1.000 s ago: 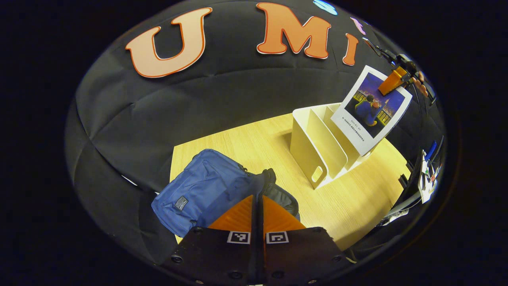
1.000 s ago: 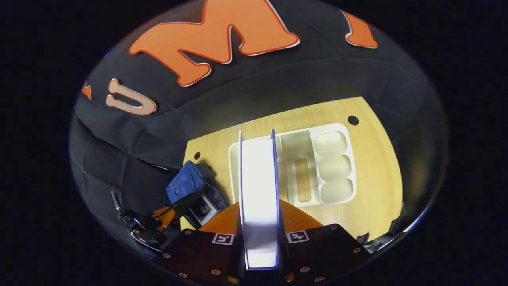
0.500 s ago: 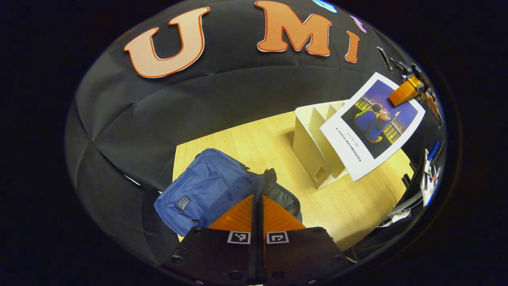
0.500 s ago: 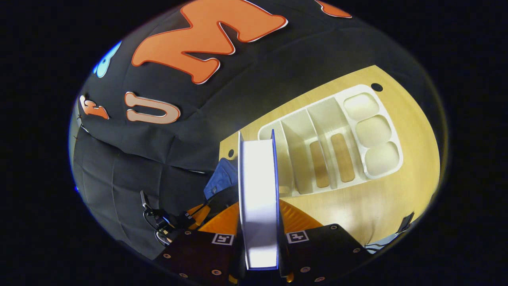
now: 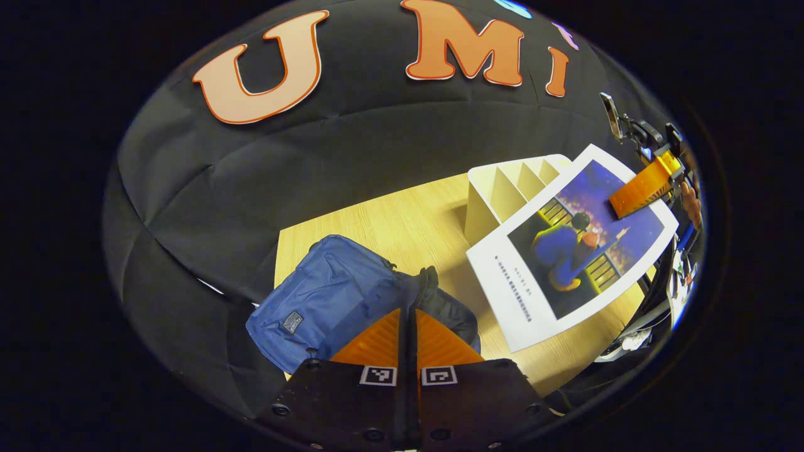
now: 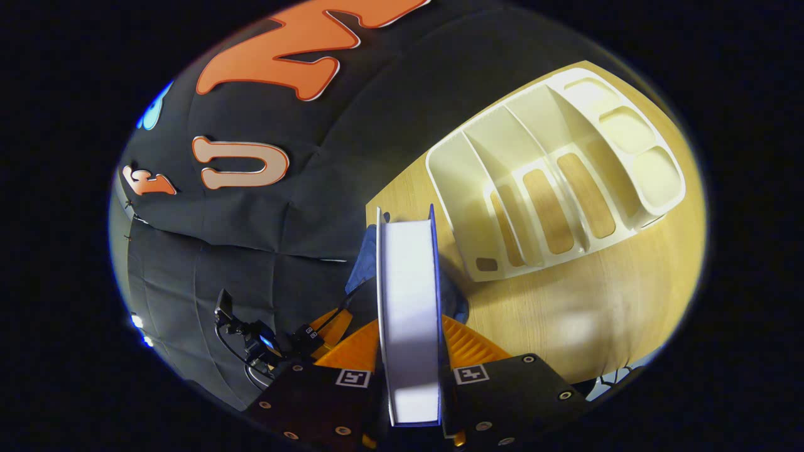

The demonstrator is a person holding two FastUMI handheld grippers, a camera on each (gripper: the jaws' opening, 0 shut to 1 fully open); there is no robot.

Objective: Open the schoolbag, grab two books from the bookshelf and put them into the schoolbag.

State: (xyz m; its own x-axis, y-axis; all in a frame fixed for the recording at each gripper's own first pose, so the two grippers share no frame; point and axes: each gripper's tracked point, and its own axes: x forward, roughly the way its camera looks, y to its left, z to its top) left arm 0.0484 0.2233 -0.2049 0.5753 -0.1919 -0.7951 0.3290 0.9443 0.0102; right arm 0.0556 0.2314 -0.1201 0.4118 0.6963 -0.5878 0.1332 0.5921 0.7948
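- Book (image 6: 408, 314) held edge-on between the right gripper (image 6: 409, 326) fingers, above the tabletop (image 6: 565, 301) near the white bookshelf (image 6: 553, 188)
- Left gripper (image 5: 408, 326) fingers pinch the blue schoolbag (image 5: 333, 301) opening's edge

Schoolbag (image 5: 326, 301): mid-blue fabric with a small dark patch label; black at the opening (image 5: 449, 307), just ahead of the left tool (image 5: 407, 326).

Book (image 5: 575, 245): white cover border; picture panel in deep blue and violet with a figure in blue, orange-yellow accents and a line of small dark print beneath. Seen edge-on in the right gripper view, between the fingers of the right tool (image 6: 408, 342): white page block (image 6: 408, 314), thin blue cover edges.

Bookshelf (image 6: 553, 188): cream-white throughout; wood tone shows through its slots.

Table (image 5: 389, 226): pale yellow wood grain.

Tool bodies: black, each with two black-and-white square markers (image 5: 378, 375).
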